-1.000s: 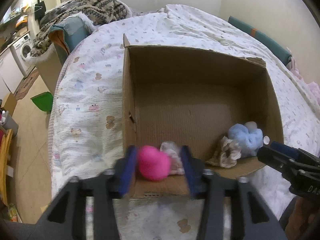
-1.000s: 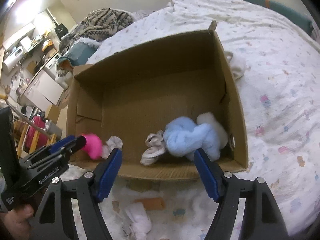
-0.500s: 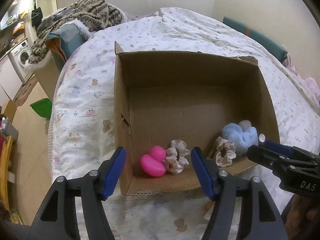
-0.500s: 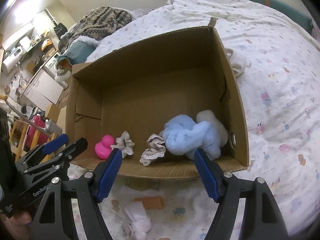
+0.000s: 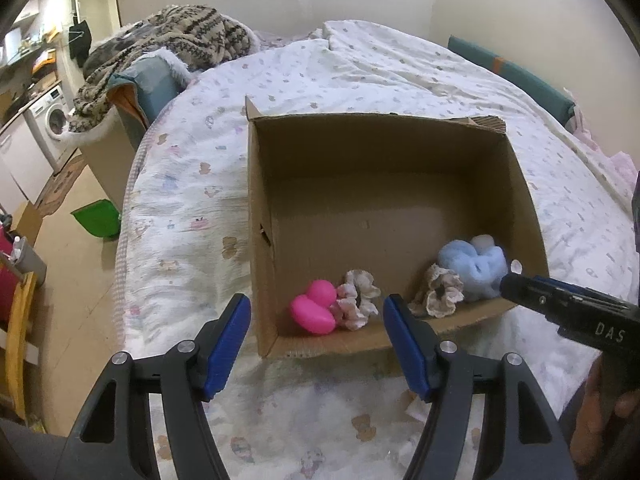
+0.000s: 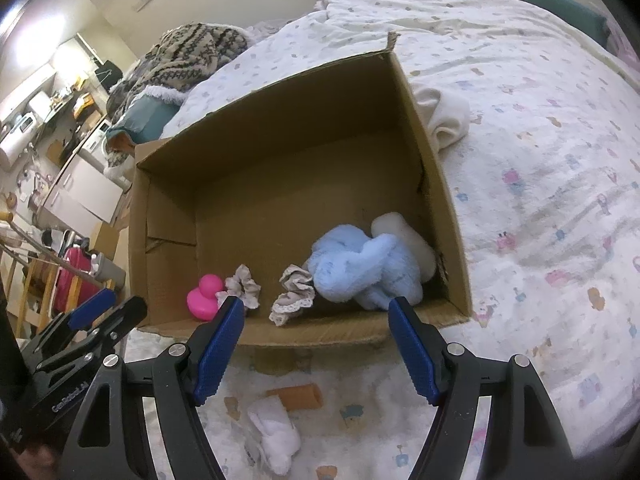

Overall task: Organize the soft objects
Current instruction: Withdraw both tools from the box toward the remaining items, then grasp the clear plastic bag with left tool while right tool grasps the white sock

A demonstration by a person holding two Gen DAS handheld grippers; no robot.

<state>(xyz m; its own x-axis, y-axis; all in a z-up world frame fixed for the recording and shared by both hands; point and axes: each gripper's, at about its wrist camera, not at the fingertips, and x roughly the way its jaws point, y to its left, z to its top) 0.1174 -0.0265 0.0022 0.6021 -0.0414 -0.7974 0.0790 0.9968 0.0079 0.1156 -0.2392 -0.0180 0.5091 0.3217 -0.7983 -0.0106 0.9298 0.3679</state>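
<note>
I have just let go of the pink rubber duck [image 5: 314, 307] inside the brown cardboard box [image 5: 524, 200]; my left tool [image 5: 316, 340] now gapes empty, and my right tool [image 6: 316, 344] is spread open too.

White plush [image 6: 404, 236] half behind blue plush [image 6: 360, 268]

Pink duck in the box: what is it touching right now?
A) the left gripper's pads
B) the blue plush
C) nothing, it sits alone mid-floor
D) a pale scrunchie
D. The pink duck lies in the near left corner of the cardboard box with a pale scrunchie pressed against its side; the left gripper is open and outside the box, holding nothing.
</note>
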